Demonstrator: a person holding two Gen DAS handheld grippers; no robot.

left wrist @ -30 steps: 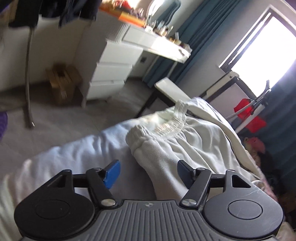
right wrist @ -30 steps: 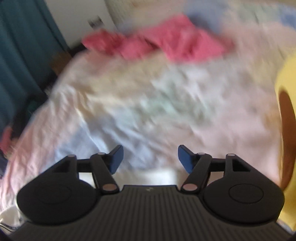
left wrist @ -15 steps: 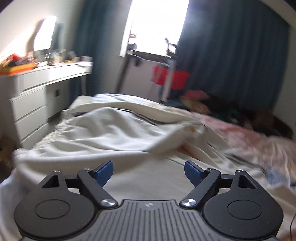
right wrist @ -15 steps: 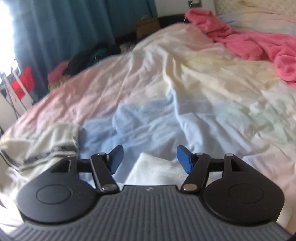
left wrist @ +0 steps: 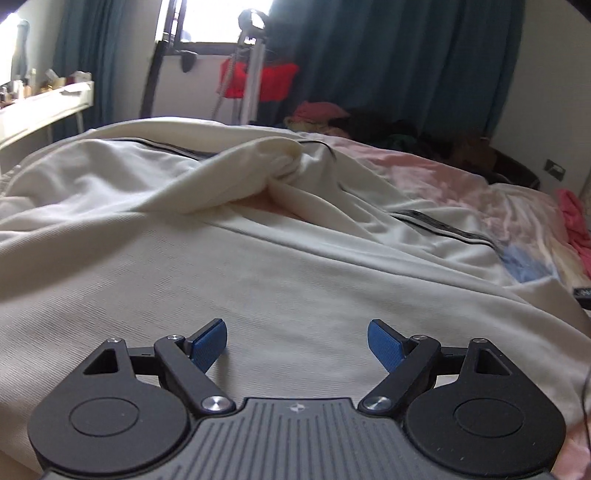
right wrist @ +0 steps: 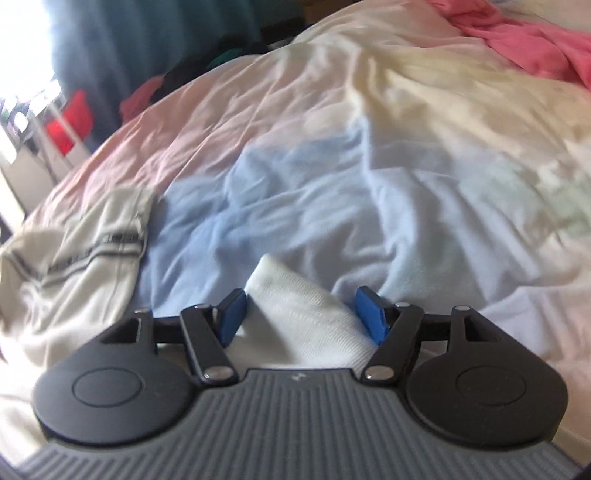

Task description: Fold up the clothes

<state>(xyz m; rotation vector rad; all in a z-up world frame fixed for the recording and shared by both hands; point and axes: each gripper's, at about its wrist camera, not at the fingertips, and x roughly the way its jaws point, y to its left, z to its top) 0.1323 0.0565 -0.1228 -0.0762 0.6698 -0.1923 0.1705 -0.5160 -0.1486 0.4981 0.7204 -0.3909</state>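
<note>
Where the cream garment (left wrist: 280, 266) is spread across the near part of the bed, it is seen rumpled, with a raised fold (left wrist: 273, 155) near its middle and a dark striped trim (left wrist: 436, 225) running along its far edge. In the right wrist view, a striped end of the cream cloth (right wrist: 92, 236) is seen at the left, lying on the pastel bedsheet (right wrist: 332, 177). A white ribbed piece of cloth (right wrist: 295, 317) is found between the blue pads of the right tongs (right wrist: 297, 314), which are held apart around it; whether the pads touch the cloth cannot be told. The left tongs (left wrist: 297, 342) are likewise spread wide, with nothing gripped, and are positioned low over the cream garment. The bedsheet is noted as patched in pink, blue and pale yellow. A pink cloth (right wrist: 532, 44) is recorded at the far right of the bed, well apart from the garment. Beyond the bed, dark teal curtains (left wrist: 388, 55) are observed, with a bright window (left wrist: 214, 18), a stand carrying a red item (left wrist: 258, 81) and a heap of dark clothing (left wrist: 388, 129) on the far side. A white tabletop (left wrist: 40, 107) bearing small items is noted at the left.
</note>
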